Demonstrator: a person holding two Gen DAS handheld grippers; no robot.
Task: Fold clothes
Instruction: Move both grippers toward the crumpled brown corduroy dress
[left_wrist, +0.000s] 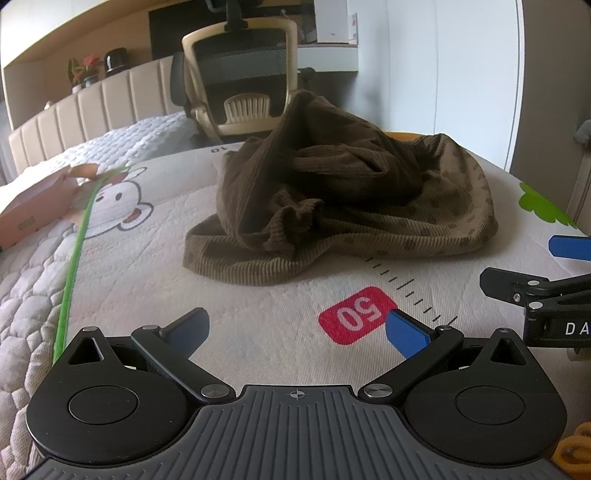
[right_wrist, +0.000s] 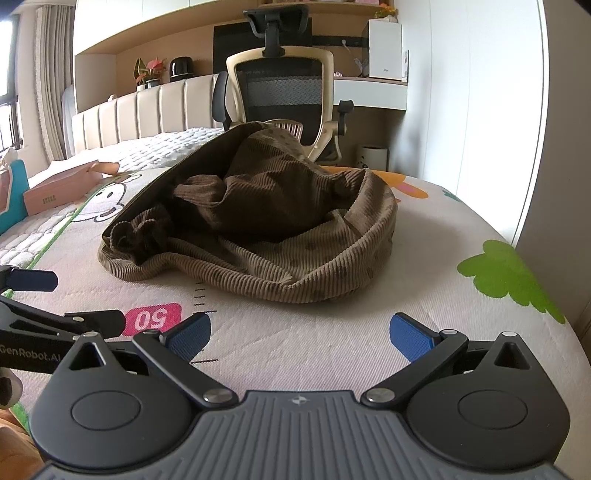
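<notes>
A brown ribbed garment (left_wrist: 332, 206) lies crumpled in a heap on the printed mat (left_wrist: 258, 325), with a paler spotted side showing at its right. In the right wrist view the same garment (right_wrist: 258, 221) sits ahead, its near hem bunched on the mat (right_wrist: 314, 350). My left gripper (left_wrist: 297, 330) is open just short of the heap, nothing between its blue pads. My right gripper (right_wrist: 301, 334) is open too, and empty. Each gripper shows at the edge of the other's view: the right gripper (left_wrist: 535, 269) at the right, the left gripper (right_wrist: 55, 299) at the left.
A red "50" label (left_wrist: 357, 314) and a ruler scale are printed on the mat. A pink cardboard box (left_wrist: 33, 206) lies at the left. An office chair (right_wrist: 284, 85) stands behind the heap, a padded headboard (right_wrist: 147, 110) beyond. The mat's right edge (right_wrist: 554, 295) drops off by a white wall.
</notes>
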